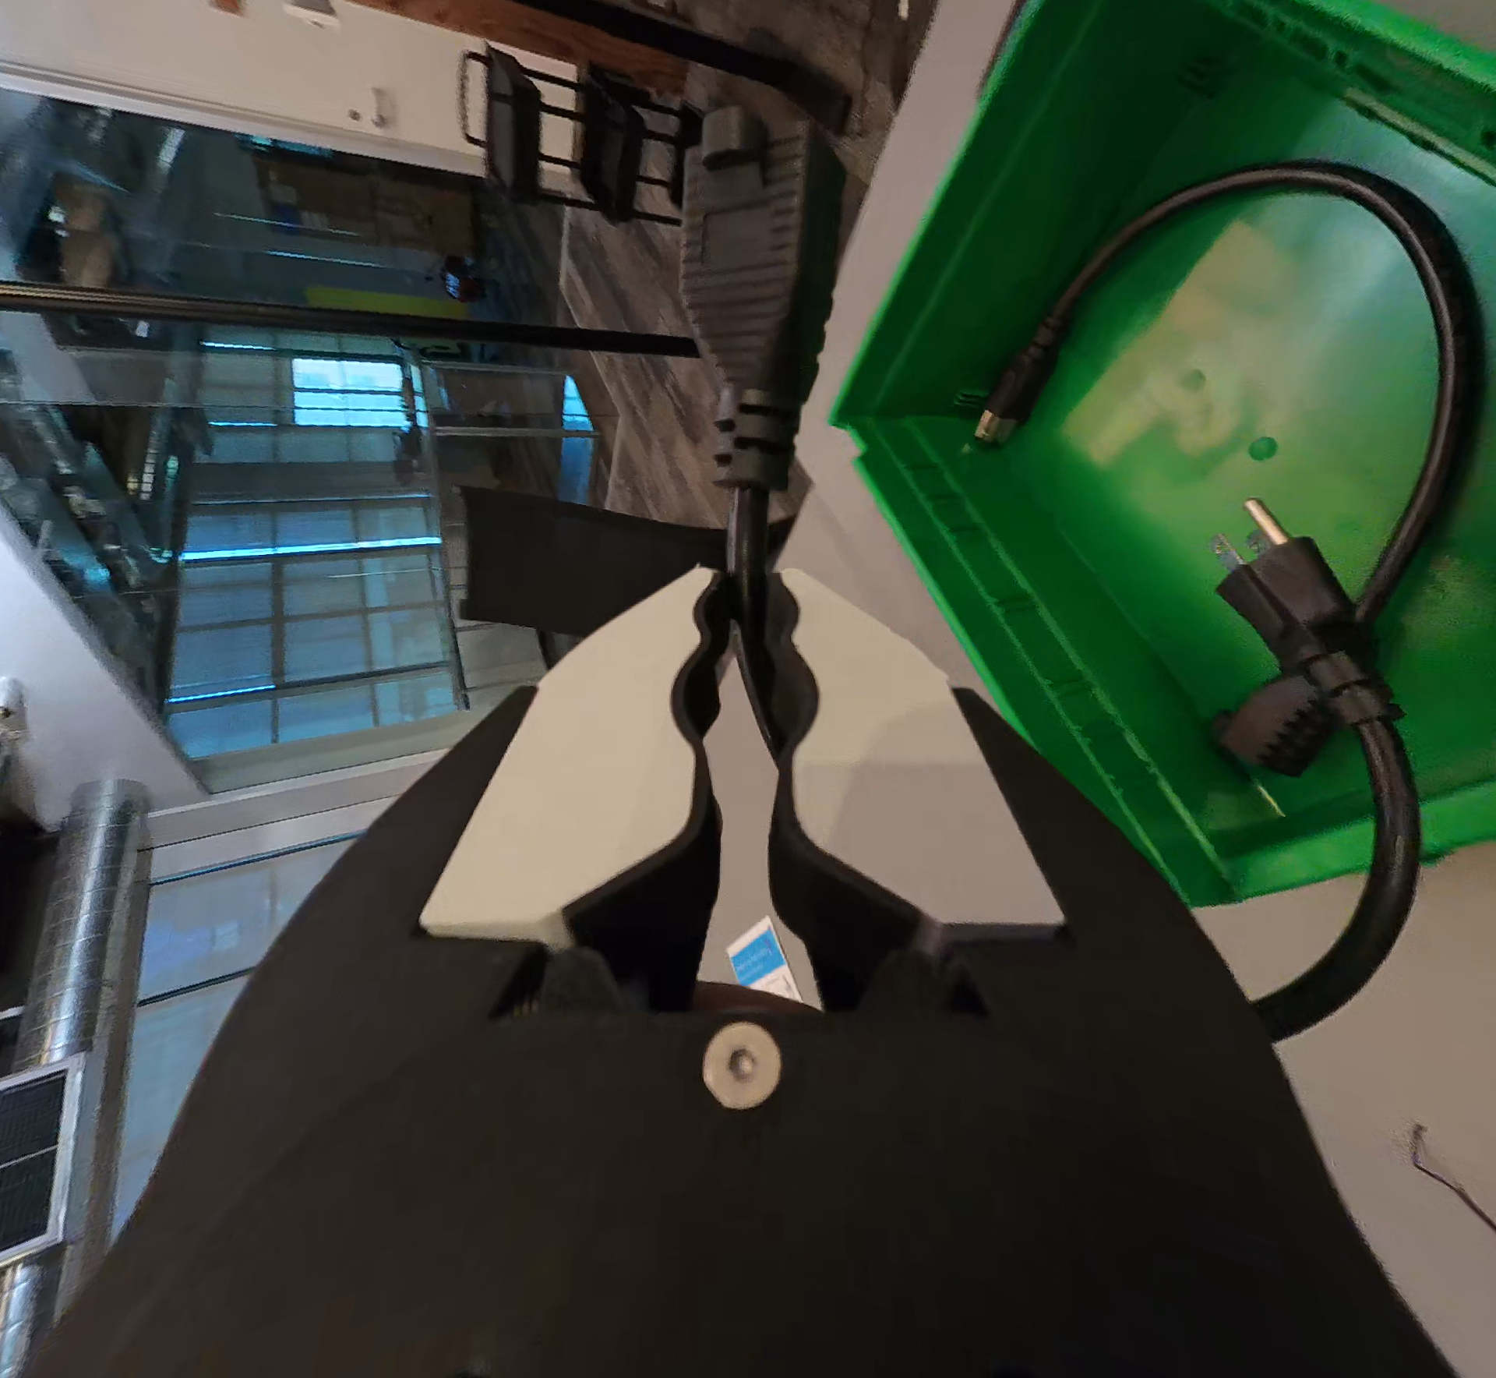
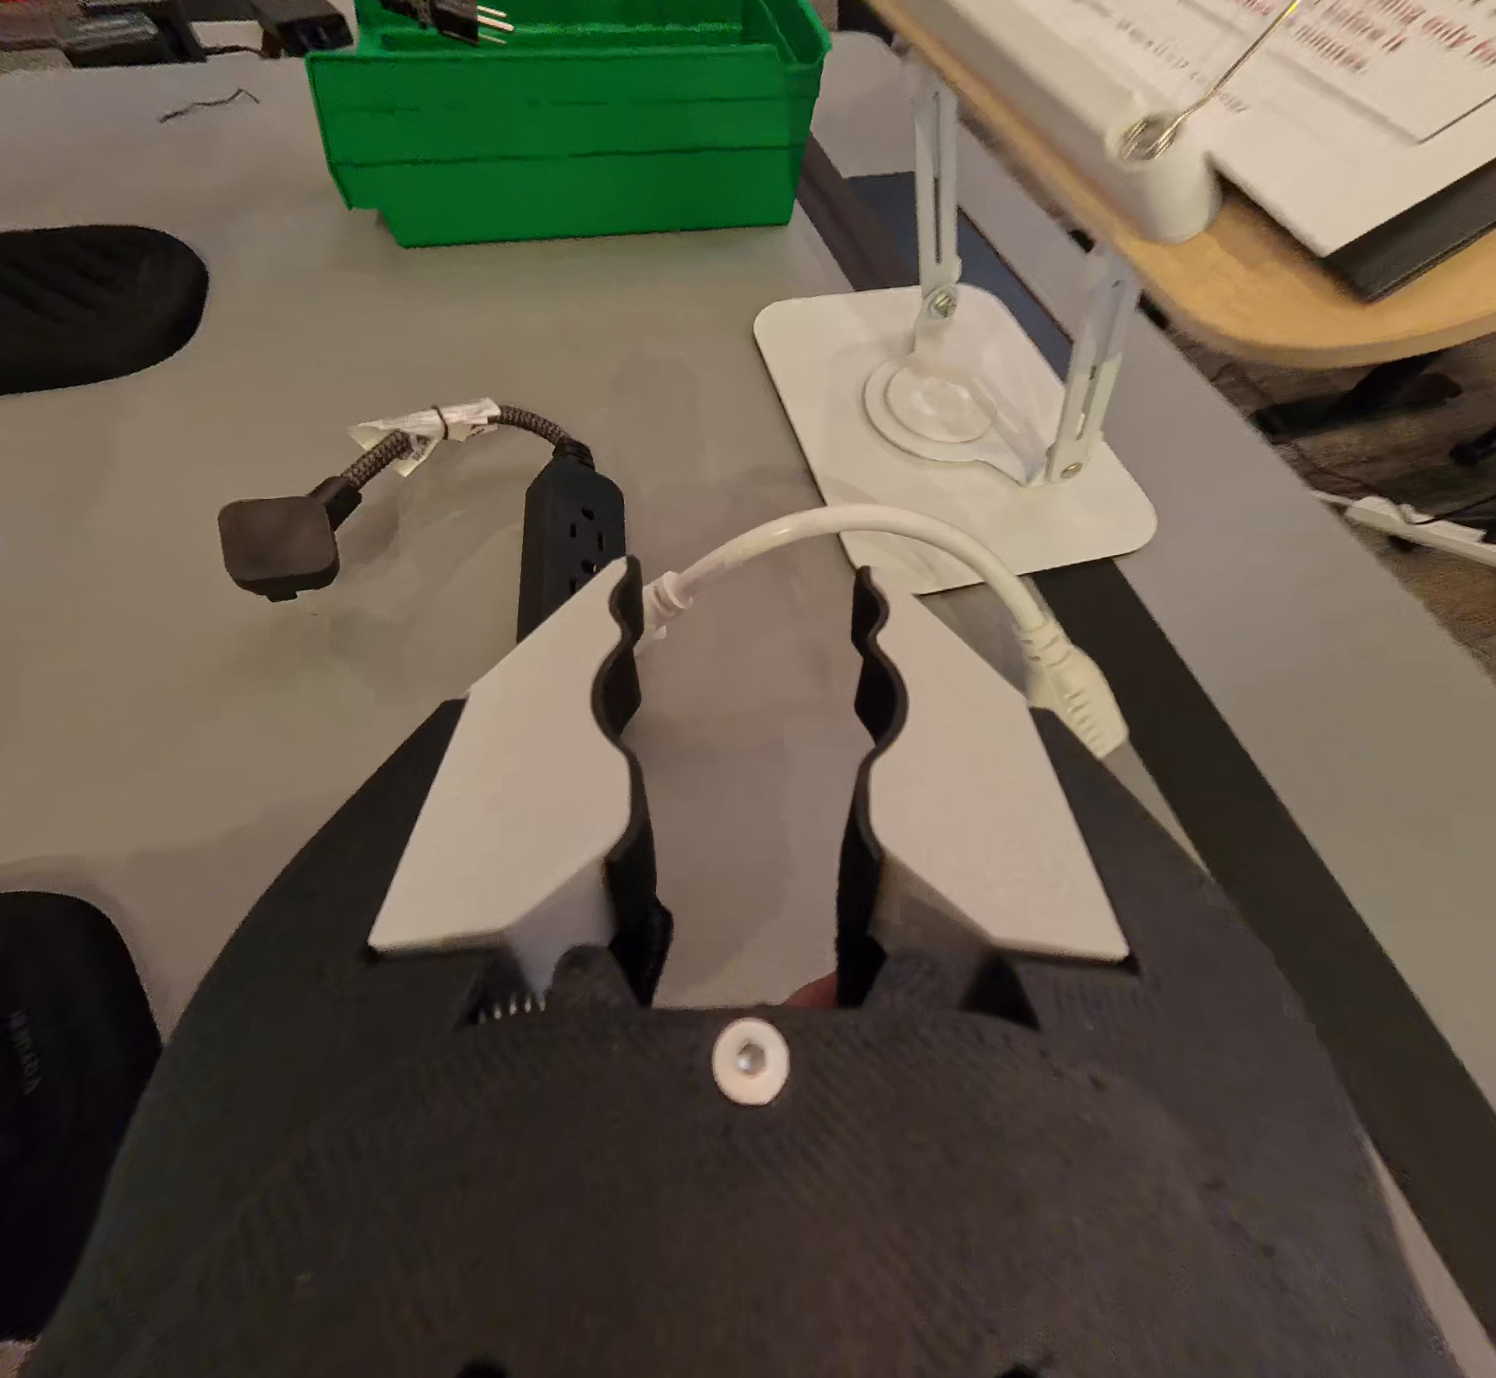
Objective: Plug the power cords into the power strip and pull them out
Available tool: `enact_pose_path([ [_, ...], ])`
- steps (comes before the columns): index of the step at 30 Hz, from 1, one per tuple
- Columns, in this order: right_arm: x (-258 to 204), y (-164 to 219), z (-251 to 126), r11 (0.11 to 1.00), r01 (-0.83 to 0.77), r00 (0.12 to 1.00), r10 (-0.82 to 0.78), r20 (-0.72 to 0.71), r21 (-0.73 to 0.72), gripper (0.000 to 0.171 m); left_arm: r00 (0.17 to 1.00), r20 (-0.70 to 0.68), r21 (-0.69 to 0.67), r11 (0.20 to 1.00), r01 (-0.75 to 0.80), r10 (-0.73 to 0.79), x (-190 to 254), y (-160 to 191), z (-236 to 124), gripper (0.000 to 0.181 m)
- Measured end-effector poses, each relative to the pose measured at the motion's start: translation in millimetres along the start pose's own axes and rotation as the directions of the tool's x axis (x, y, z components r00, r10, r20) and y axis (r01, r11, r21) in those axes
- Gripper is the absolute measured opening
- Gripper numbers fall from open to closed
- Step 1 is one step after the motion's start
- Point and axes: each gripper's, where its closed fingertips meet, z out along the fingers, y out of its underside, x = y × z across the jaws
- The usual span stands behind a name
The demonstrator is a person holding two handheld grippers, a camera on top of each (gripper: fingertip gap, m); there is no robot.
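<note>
In the left wrist view my left gripper (image 1: 751,586) is shut on a black power cord (image 1: 746,529), just below its ribbed black connector (image 1: 753,262), and holds it in the air. The cord's three-prong plug (image 1: 1287,594) lies in a green bin (image 1: 1012,246). In the right wrist view my right gripper (image 2: 746,578) is open and empty above the grey table. A black power strip (image 2: 575,521) lies just beyond its left finger, with a braided lead and a flat plug (image 2: 279,545). A white cord (image 2: 850,525) arches across the fingertips; its end by the strip is partly hidden.
The green bin (image 2: 567,108) stands at the back of the table with the black plug (image 2: 465,15) over it. A white document stand (image 2: 955,432) holding papers is at the right, near the table's dark edge (image 2: 1174,732). Black pads (image 2: 81,303) lie at the left. My hands' fingertips stand some 50 cm from each other. To the flat plug (image 2: 279,545): right tips about 15 cm, left tips about 45 cm.
</note>
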Motion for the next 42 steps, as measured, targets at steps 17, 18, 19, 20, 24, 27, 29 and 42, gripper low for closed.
enact_pose_path([
  [17,-86.3,-128.2,42.6,0.989,-0.017,0.986,-0.007,0.169,0.144,0.079,0.891,0.136,0.52,0.797,0.308,-0.434,-64.2,-138.4,-98.1,0.008],
  [18,-84.6,-130.7,56.6,0.989,-0.065,0.987,0.043,0.154,0.135,0.078,0.88,0.136,0.543,0.778,0.317,-0.454,-64.2,-147.6,-100.9,0.007],
  [19,-83.7,-135.2,69.1,0.982,-0.119,0.984,0.096,0.152,0.148,0.075,0.875,0.133,0.56,0.764,0.321,-0.465,-62.7,-157.0,-103.4,0.008],
  [20,-82.6,-140.6,80.7,0.966,-0.189,0.974,0.162,0.157,0.175,0.075,0.871,0.132,0.576,0.752,0.321,-0.473,-61.1,-166.5,-106.1,0.008],
  [24,-75.3,-145.4,121.3,0.853,-0.447,0.892,0.404,0.203,0.268,0.077,0.854,0.135,0.635,0.705,0.315,-0.503,-50.5,-203.7,-118.3,0.008],
  [27,-69.1,-146.0,135.5,0.717,-0.605,0.796,0.534,0.284,0.347,0.076,0.845,0.15,0.663,0.687,0.299,-0.513,-37.3,-228.3,-126.5,0.007],
  [29,-62.6,-141.8,139.5,0.667,-0.642,0.766,0.577,0.283,0.378,0.074,0.848,0.154,0.676,0.68,0.284,-0.507,-24.7,-244.0,-130.8,0.008],
  [42,-26.7,-135.8,103.3,0.719,-0.51,0.849,0.508,0.144,0.472,0.027,0.847,0.011,0.686,0.621,0.38,-0.531,30.5,-251.1,-121.3,0.007],
])
